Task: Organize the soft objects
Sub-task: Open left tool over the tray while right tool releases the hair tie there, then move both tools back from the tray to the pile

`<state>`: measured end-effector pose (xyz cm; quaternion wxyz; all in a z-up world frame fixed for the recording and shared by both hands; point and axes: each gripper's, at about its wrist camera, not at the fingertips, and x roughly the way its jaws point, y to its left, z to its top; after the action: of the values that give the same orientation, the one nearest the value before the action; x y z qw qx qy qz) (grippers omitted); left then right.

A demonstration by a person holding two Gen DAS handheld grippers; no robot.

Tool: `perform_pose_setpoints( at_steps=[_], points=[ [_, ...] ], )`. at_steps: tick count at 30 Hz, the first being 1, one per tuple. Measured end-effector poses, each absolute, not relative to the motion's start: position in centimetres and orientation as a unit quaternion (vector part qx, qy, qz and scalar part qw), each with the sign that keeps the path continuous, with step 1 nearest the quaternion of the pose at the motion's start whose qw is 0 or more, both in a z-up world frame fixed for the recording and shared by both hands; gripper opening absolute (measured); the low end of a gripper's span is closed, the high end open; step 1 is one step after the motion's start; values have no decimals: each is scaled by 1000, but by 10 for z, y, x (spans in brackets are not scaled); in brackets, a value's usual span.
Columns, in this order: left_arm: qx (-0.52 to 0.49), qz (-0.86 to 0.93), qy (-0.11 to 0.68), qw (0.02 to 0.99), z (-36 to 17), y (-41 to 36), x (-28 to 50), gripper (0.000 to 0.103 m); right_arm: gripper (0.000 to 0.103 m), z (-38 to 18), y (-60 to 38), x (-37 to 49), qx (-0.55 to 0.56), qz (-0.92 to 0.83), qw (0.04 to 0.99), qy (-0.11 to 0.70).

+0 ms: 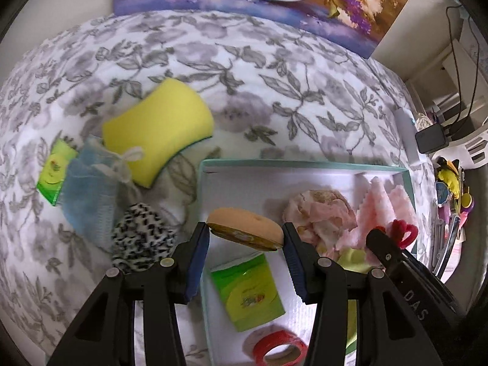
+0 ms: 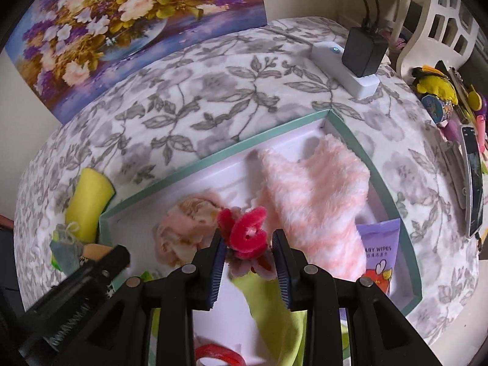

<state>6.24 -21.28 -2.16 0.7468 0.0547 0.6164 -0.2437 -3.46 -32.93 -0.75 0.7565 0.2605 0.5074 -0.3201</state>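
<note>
Sponge, round and orange, is sitting pinched edge to edge in the left tongs, hanging above the near-left part of the mint-rimmed box. Lowering it onto bare white floor between the green packet and the pink crumpled cloth looks wisest, easing the pads apart only once it is resting flat. Right tongs are closing on a red fuzzy pipe-cleaner flower over the same box, so keeping the two tools from crossing matters (they are working close together). Motion is blurring the yellow sponge, blue mesh pouch and leopard-print piece outside on the floral-covered desk. Red tape roll is being cut off below.
</note>
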Motion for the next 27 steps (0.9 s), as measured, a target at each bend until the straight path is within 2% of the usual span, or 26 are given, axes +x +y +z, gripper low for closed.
perform_pose_setpoints(
  at_steps=[13, 14, 15, 17, 19, 21, 25, 27],
  points=[
    [48, -252, 618, 744, -21, -228, 70, 52, 34, 0, -335, -37, 247, -329, 760, 504],
    [46, -252, 617, 744, -20, -227, 70, 54, 34, 2, -334, -38, 247, -328, 761, 502],
    [44, -253, 616, 745, -18, -227, 71, 65, 34, 4, -333, -39, 247, -326, 763, 501],
    [41, -257, 615, 744, -14, -226, 70, 80, 36, 7, -332, -40, 243, -322, 766, 500],
    [37, -259, 612, 746, -8, -222, 70, 82, 48, 10, -331, -42, 243, -319, 769, 498],
    [33, -258, 610, 748, -4, -220, 70, 85, 68, 12, -331, -44, 242, -324, 770, 494],
    [25, -247, 608, 754, 2, -212, 75, 85, 78, 12, -331, -47, 241, -323, 771, 493],
    [29, -234, 604, 761, 4, -207, 77, 85, 87, 10, -330, -47, 238, -323, 771, 495]
  ],
)
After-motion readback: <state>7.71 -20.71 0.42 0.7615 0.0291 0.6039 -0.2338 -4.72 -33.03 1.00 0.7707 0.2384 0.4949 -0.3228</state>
